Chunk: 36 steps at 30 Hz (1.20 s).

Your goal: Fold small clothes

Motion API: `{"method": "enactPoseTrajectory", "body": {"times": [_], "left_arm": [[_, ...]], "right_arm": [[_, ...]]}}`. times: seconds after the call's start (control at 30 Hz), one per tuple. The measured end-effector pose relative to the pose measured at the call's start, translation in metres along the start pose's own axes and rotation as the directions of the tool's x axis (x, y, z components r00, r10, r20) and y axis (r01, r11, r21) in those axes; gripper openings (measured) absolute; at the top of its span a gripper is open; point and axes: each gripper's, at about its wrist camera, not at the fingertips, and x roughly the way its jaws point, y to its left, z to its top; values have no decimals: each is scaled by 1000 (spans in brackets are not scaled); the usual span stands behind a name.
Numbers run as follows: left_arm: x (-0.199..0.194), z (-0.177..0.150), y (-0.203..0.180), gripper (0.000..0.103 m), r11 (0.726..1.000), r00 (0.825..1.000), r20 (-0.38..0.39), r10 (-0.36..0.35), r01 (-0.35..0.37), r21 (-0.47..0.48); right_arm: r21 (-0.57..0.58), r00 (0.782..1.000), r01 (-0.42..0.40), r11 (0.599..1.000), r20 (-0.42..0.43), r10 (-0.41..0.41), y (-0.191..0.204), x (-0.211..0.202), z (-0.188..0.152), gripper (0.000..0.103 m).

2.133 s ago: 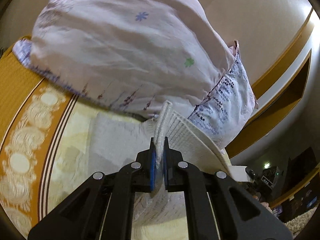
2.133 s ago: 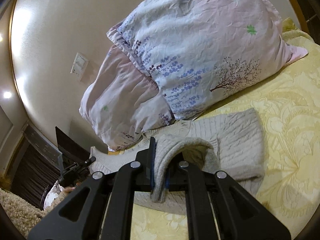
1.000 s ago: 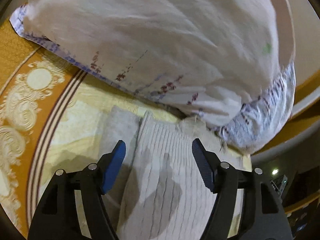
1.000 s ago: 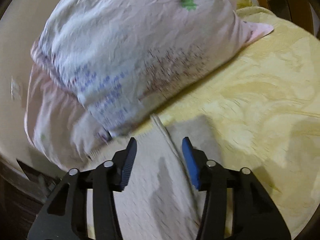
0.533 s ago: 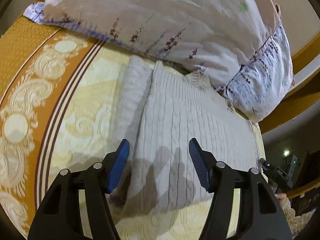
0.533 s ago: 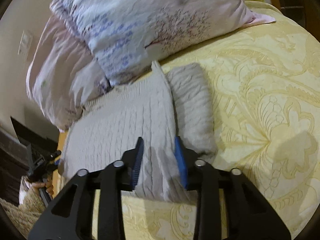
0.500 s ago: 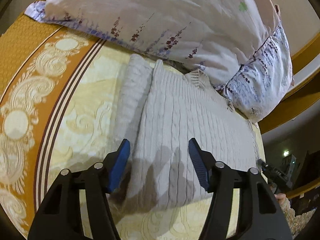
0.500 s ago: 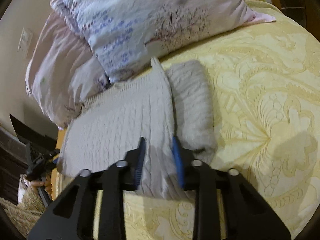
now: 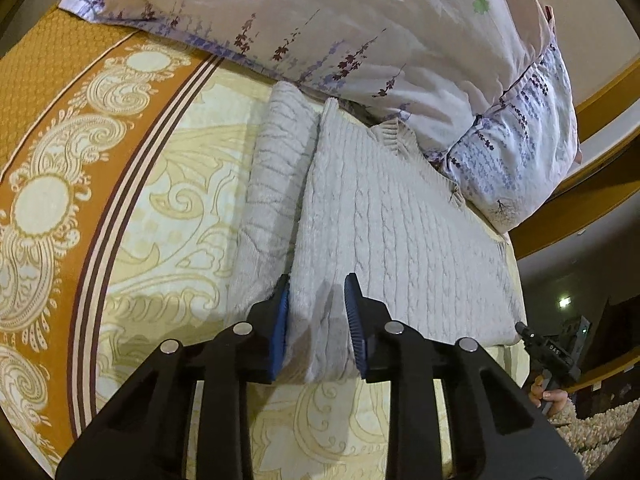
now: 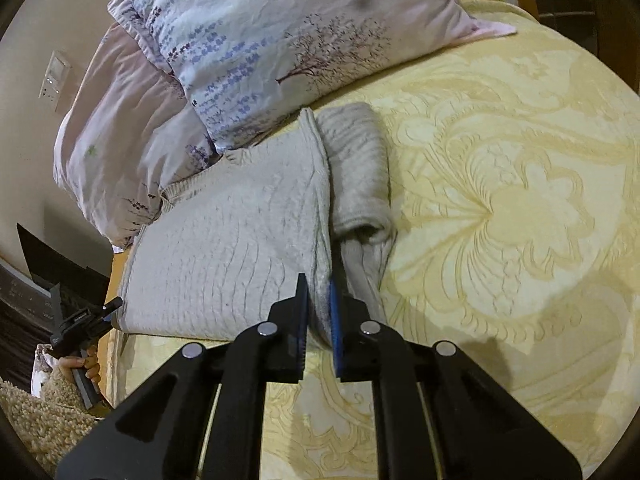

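A grey cable-knit sweater (image 9: 392,232) lies folded on the yellow bedspread (image 9: 168,220), with a folded sleeve (image 9: 276,184) beside its body. My left gripper (image 9: 316,300) is part open, its jaws astride the sweater's near left corner. In the right wrist view the sweater (image 10: 232,232) and the sleeve (image 10: 360,176) lie the same way. My right gripper (image 10: 319,296) has its jaws closed to a narrow gap on the sweater's near right edge.
Two floral pillows (image 9: 360,32) lean right behind the sweater; they also show in the right wrist view (image 10: 272,36). An orange patterned border (image 9: 60,168) runs along the bedspread's left. A wooden headboard (image 9: 600,92) is at the right. The bed's near edge is close.
Both grippers let go of the raised fold, opened, and drew back to the sweater's near edge. They have since narrowed around its two near corners, the right one further.
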Motion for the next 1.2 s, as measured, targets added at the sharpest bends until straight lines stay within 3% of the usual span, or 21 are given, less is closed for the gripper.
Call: {"method": "enactPoseTrajectory", "body": {"times": [0.23,0.37,0.47,0.57,0.73,0.77,0.8,0.97,1.2], "left_arm": [[-2,-9,11,16,1000,1000,-7,17,-17,-15],[-3,-11,13,16,999,1000,4,7,-6,-32],[-3,-12,15,16,999,1000,5,-6,6,-52],[-3,-11,16,16,998,1000,5,-11,12,-63],[-3,-13,17,16,997,1000,16,-24,25,-78],[-2,-14,16,16,997,999,17,-27,28,-78],[-1,-14,14,16,997,1000,15,-27,28,-72],[0,-13,3,8,1000,1000,-14,-11,11,-5],[-1,-12,14,7,1000,1000,-26,16,-16,-16]], "right_arm": [[7,994,107,994,-32,-107,-1,14,0,9],[69,1000,7,998,0,-7,-5,11,6,18],[130,998,-55,990,49,49,-10,6,20,37],[138,998,-62,988,37,58,-10,12,34,37],[98,996,-47,994,-70,54,-7,26,24,35],[94,995,-51,994,-82,58,-7,28,20,18],[84,994,-48,995,-96,56,-6,31,17,9],[69,995,-90,994,-37,93,1,13,16,8],[75,994,47,996,-106,-39,-12,20,3,8]]}}
